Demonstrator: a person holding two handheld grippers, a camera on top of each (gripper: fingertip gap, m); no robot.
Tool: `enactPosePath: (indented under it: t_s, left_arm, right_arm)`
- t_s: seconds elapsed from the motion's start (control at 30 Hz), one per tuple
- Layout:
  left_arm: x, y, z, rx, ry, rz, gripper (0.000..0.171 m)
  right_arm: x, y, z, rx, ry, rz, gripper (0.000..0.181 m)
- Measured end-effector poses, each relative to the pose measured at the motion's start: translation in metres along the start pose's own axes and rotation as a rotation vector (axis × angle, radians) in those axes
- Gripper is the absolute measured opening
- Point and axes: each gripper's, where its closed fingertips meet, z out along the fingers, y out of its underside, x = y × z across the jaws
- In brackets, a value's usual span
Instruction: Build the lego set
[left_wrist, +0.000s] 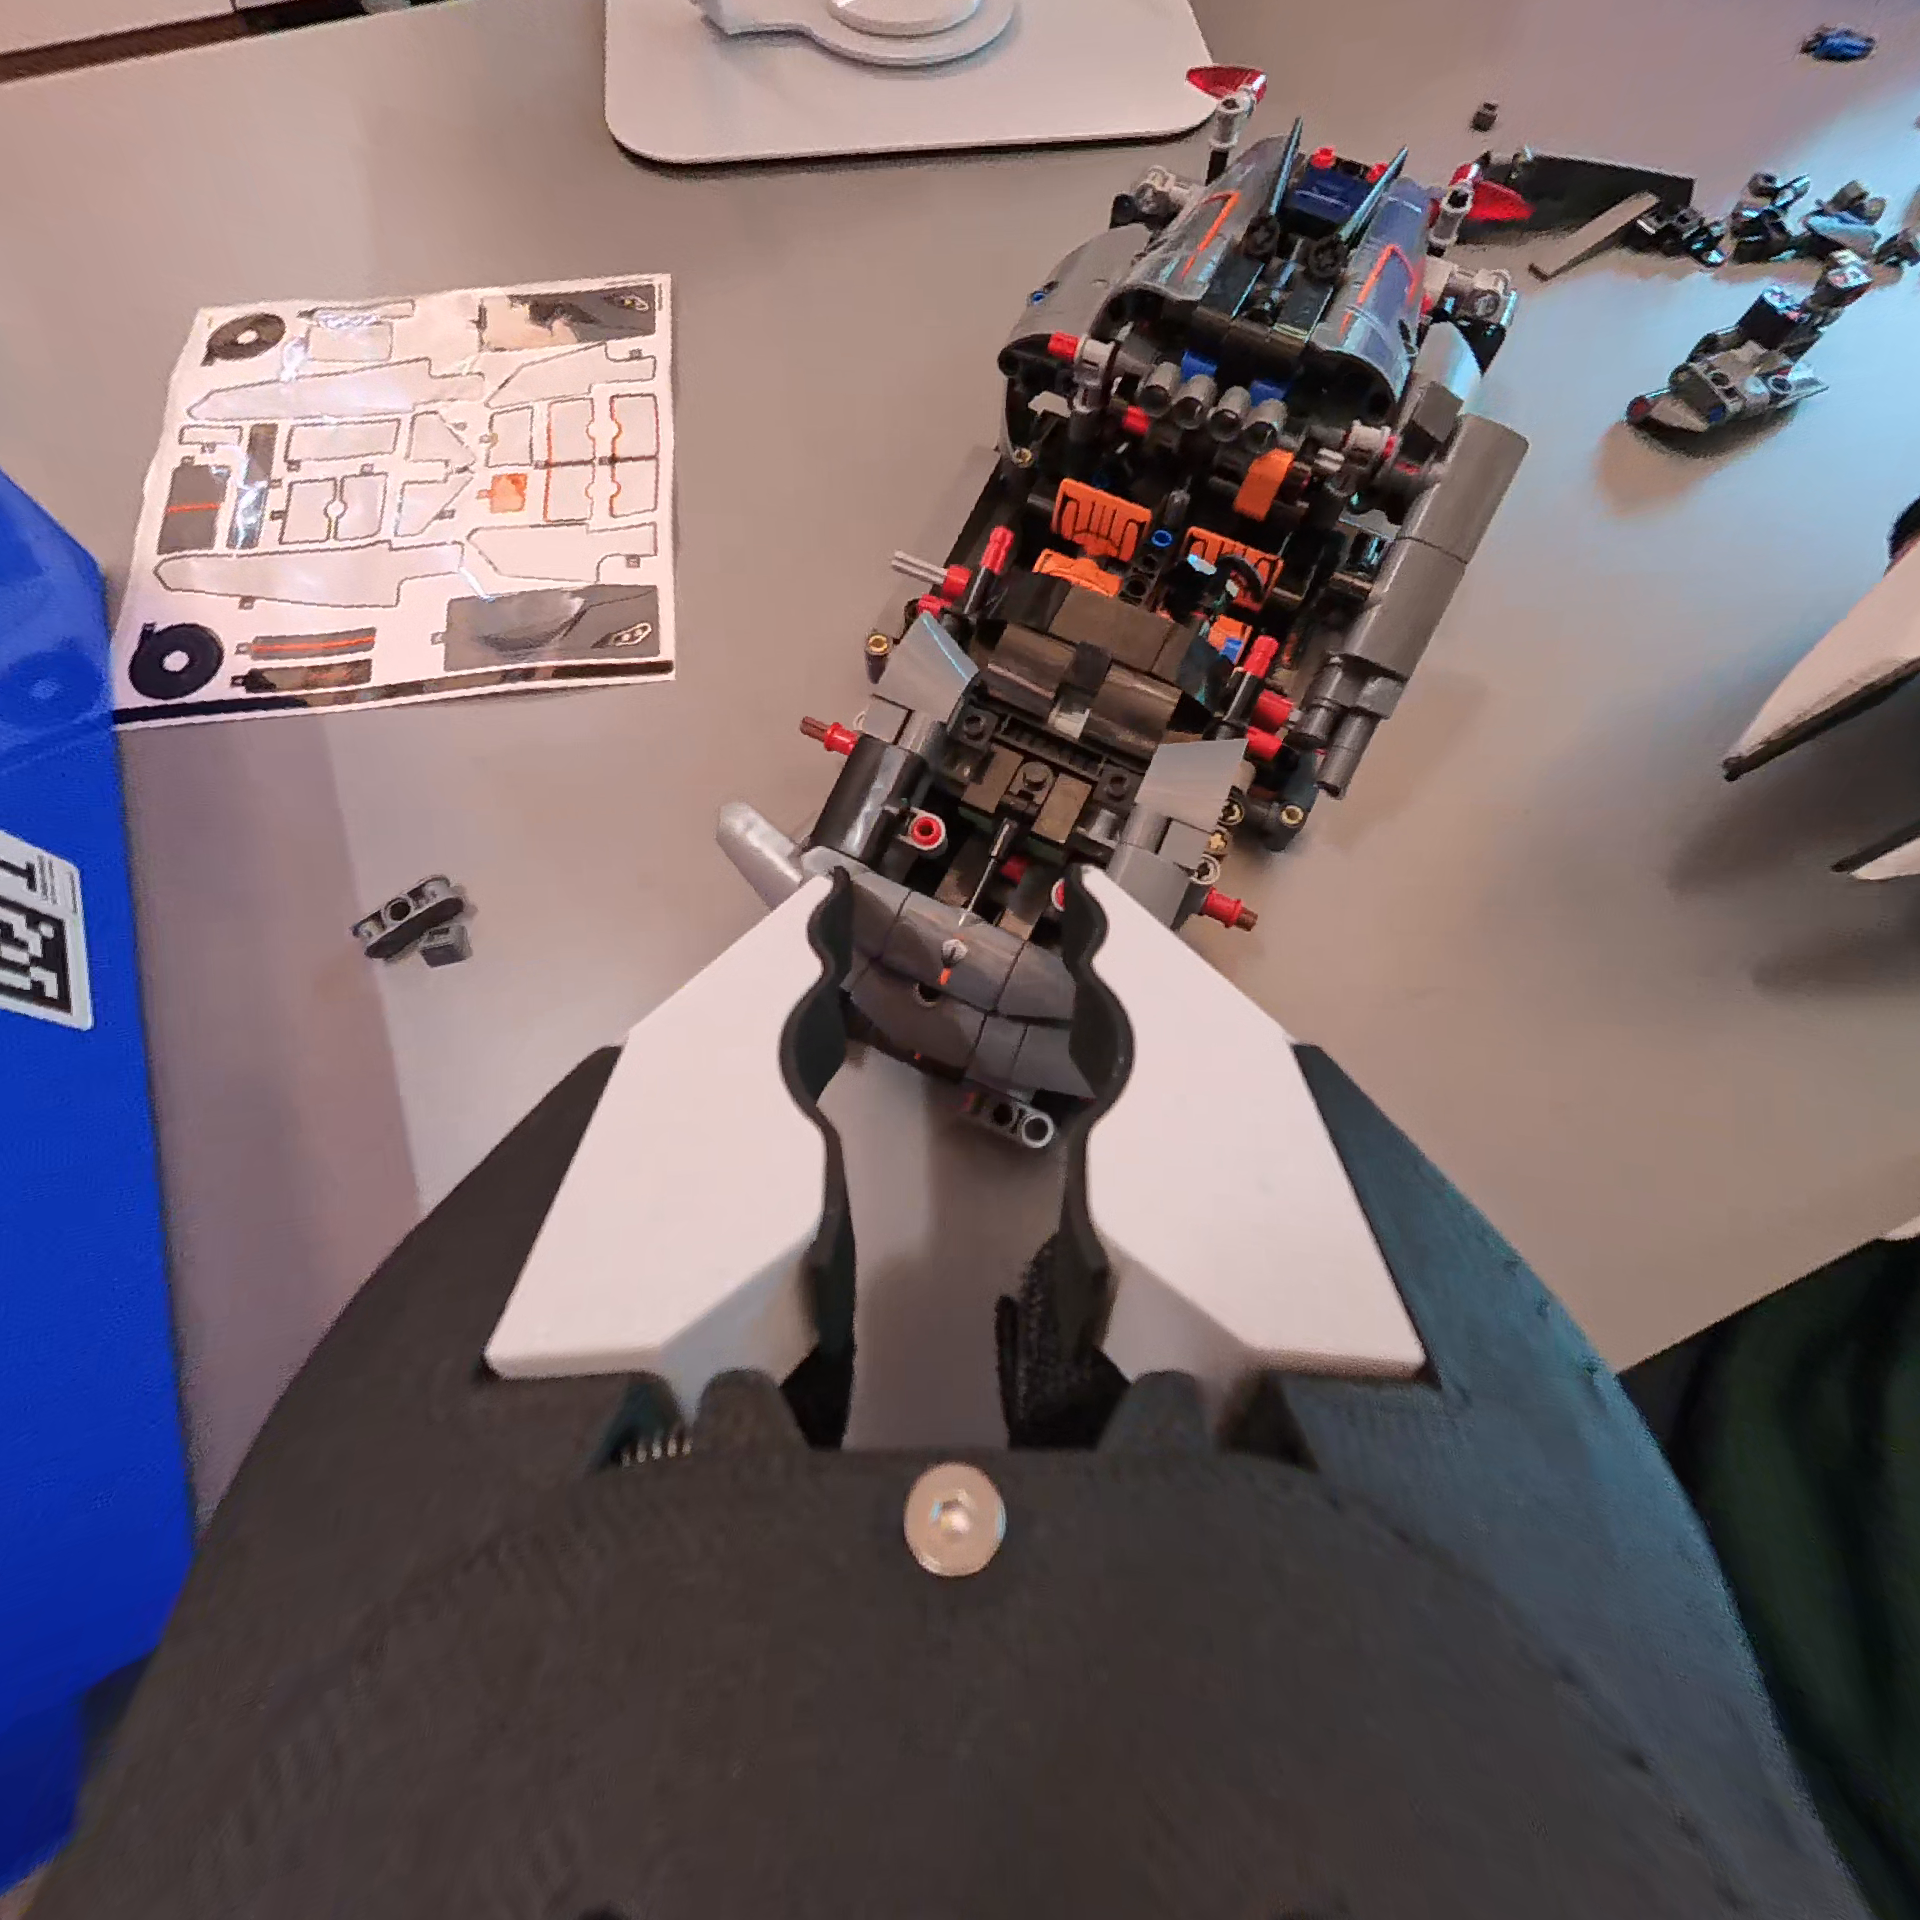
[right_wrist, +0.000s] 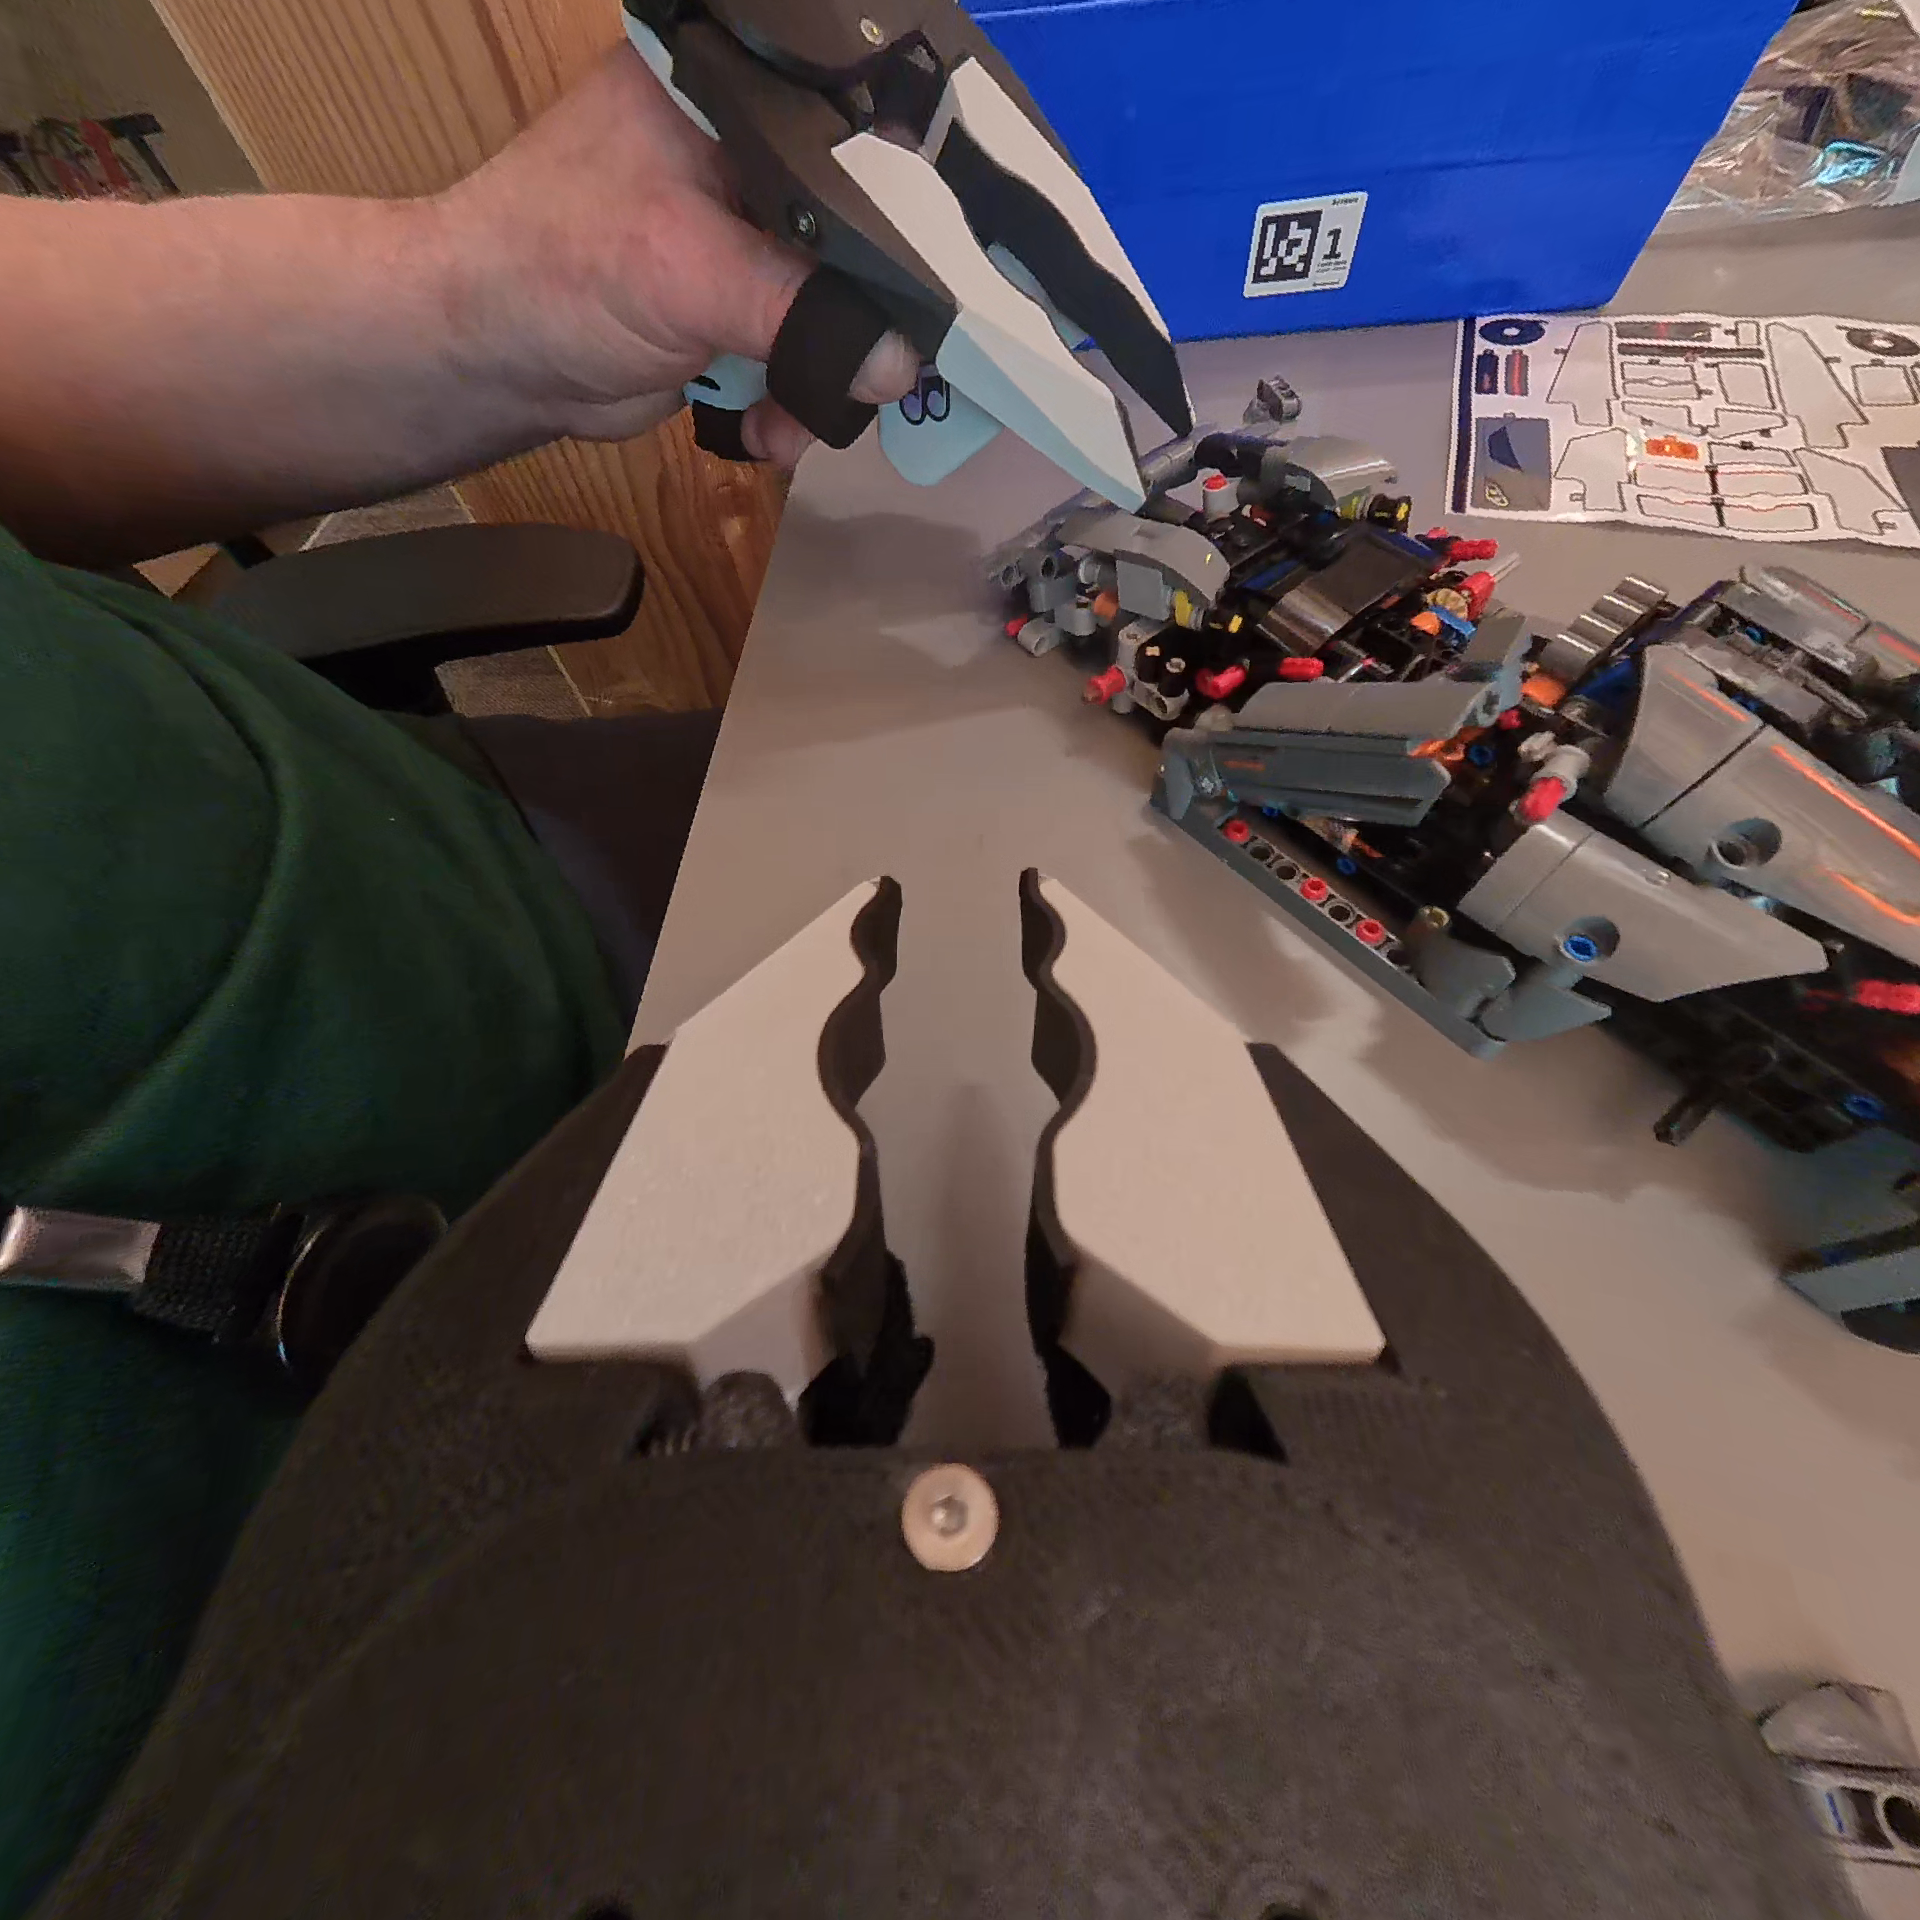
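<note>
A long grey, black and orange lego car (left_wrist: 1195, 520) lies on the grey table (left_wrist: 520, 935); it also shows in the right wrist view (right_wrist: 1455, 748). My left gripper (left_wrist: 958, 888) is shut on the car's rounded grey nose section (left_wrist: 956, 987), which sits between the dark pads. In the right wrist view a hand holds the left gripper (right_wrist: 1143, 468) tilted down onto the car's front end. My right gripper (right_wrist: 958, 883) is open and empty, above the table's near edge, to the left of the car's side.
A sticker sheet (left_wrist: 405, 488) lies left of the car, beside a blue bin (left_wrist: 62, 1143). Loose small pieces (left_wrist: 416, 925) and a small sub-assembly (left_wrist: 1725, 364) lie around. A white stand base (left_wrist: 904, 83) is at the back. A green-clad person (right_wrist: 260, 883) sits at the edge. The right tips stand about 20 centimetres off the small sub-assembly (left_wrist: 1725, 364).
</note>
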Motion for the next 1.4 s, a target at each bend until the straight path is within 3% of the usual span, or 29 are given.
enactPosePath:
  t_s: [0.3, 0.67, 0.93, 1.23, 1.4]
  left_arm:
    - [0.009, -0.023, -0.002, 0.015, -0.027, 0.109, 0.05]
    - [0.064, -0.036, 0.025, -0.038, 0.082, 0.331, 0.05]
    - [0.077, -0.035, 0.037, -0.077, 0.097, 0.392, 0.044]
    - [0.105, -0.057, 0.051, -0.049, 0.18, 0.427, 0.045]
    - [0.105, -0.059, 0.061, -0.083, 0.15, 0.452, 0.031]
  right_arm:
    - [-0.004, -0.006, -0.006, 0.05, -0.022, -0.009, 0.022]
    - [-0.01, -0.01, -0.011, 0.091, -0.039, -0.044, 0.021]
    - [-0.011, -0.009, -0.009, 0.08, -0.042, -0.053, 0.021]
    - [-0.011, -0.01, -0.01, 0.086, -0.042, -0.051, 0.021]
    - [-0.011, -0.01, -0.011, 0.088, -0.042, -0.055, 0.021]
